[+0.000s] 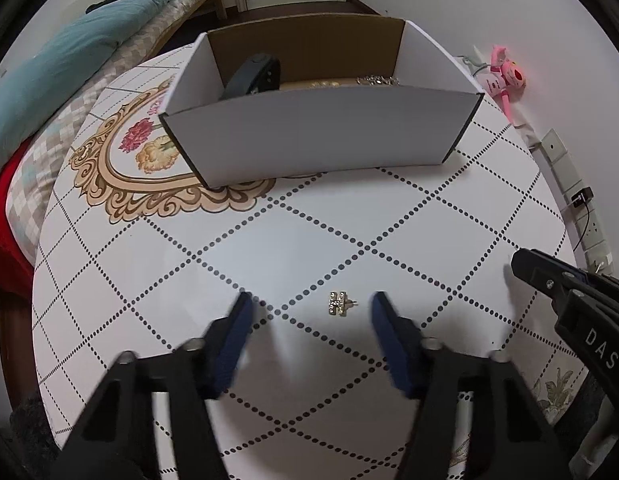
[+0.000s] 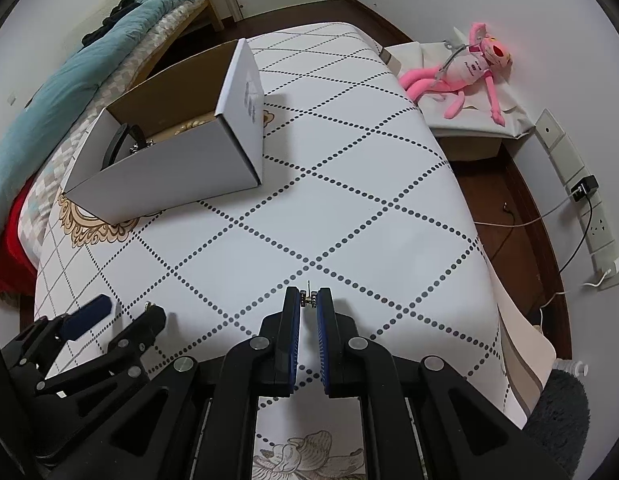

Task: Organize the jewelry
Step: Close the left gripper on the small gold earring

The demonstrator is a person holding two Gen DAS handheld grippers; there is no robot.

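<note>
Pick-up step: left tool (image 1: 309, 308) spread open around H-shaped stud earring (image 1: 338, 303) on table (image 1: 309, 240), right tool (image 2: 308, 300) clamped on second stud earring (image 2: 308, 299); next, close left, carry both to white cardboard box (image 1: 309, 136).

Small gold H-shaped earring (image 1: 338, 303) lying flat on the tabletop (image 1: 309, 240). Second little earring (image 2: 308, 299) pinched up high. More shiny jewelry (image 1: 377, 79) inside the white box (image 1: 309, 136).

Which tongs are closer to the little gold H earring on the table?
Left. The left tongs are open around the gold H earring, which lies between their tips. The right tongs are off to its right, shut on another small earring.
</note>
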